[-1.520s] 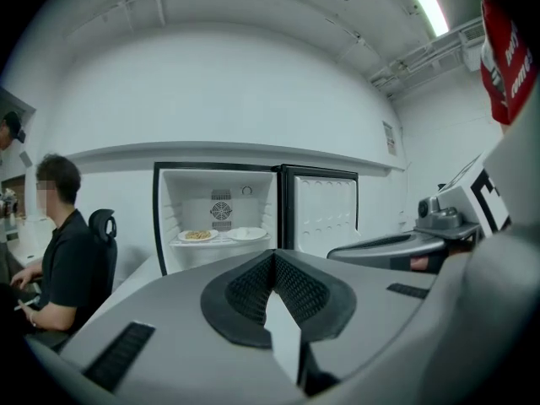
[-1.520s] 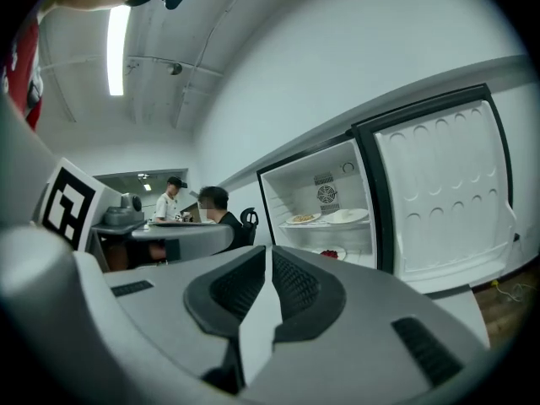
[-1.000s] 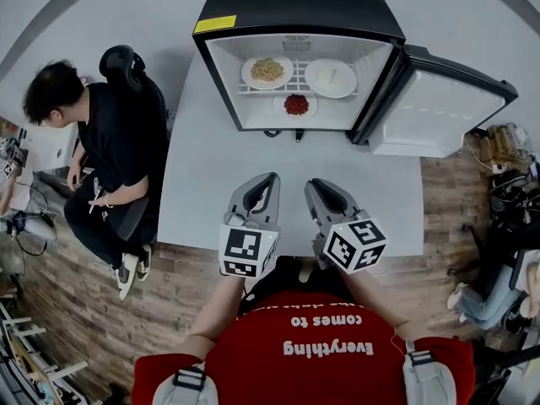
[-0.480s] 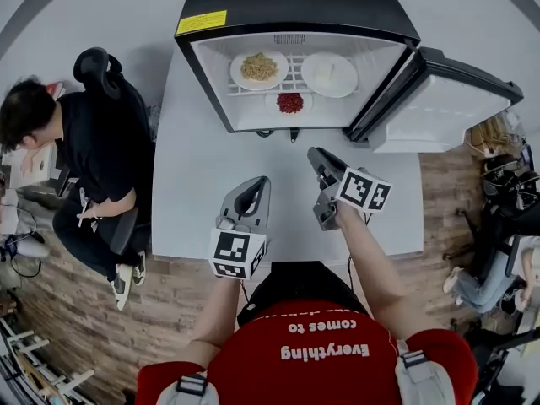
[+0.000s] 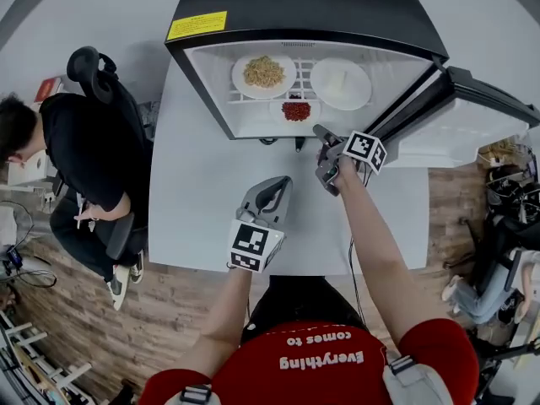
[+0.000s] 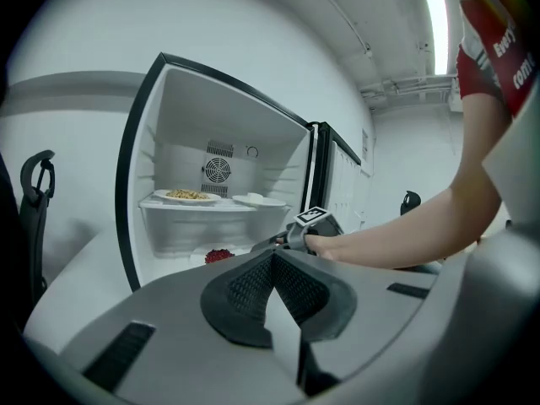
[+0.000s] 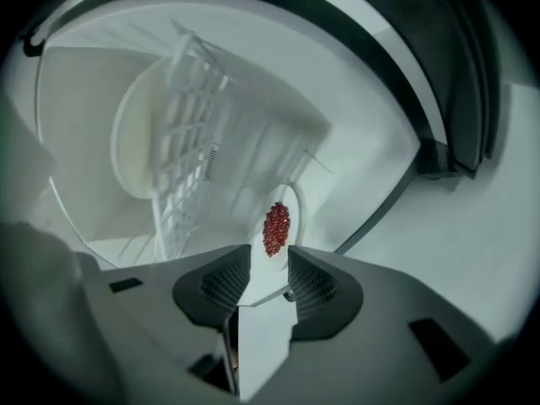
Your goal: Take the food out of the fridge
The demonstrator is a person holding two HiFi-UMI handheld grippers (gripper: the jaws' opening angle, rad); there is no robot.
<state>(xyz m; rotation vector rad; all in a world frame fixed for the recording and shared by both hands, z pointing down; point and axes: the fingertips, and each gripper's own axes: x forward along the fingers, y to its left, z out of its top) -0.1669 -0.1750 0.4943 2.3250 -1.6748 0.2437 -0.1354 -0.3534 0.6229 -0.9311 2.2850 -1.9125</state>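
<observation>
The open fridge stands at the table's far end. On its wire shelf sit a plate of yellow food and a white plate; a small plate of red food lies below them. My right gripper reaches to the fridge's mouth, rolled on its side. Its jaws have just been opening and stand open with nothing between them; the red food shows beyond the right gripper. My left gripper hovers over the table further back. The left gripper is shut and empty.
The fridge door hangs open at the right. A person in black sits in an office chair left of the white table. Wooden floor surrounds the table.
My right gripper has travelled forward from beside the left one to the fridge opening, rolling onto its side. The left gripper has shifted a little forward and to the right.
</observation>
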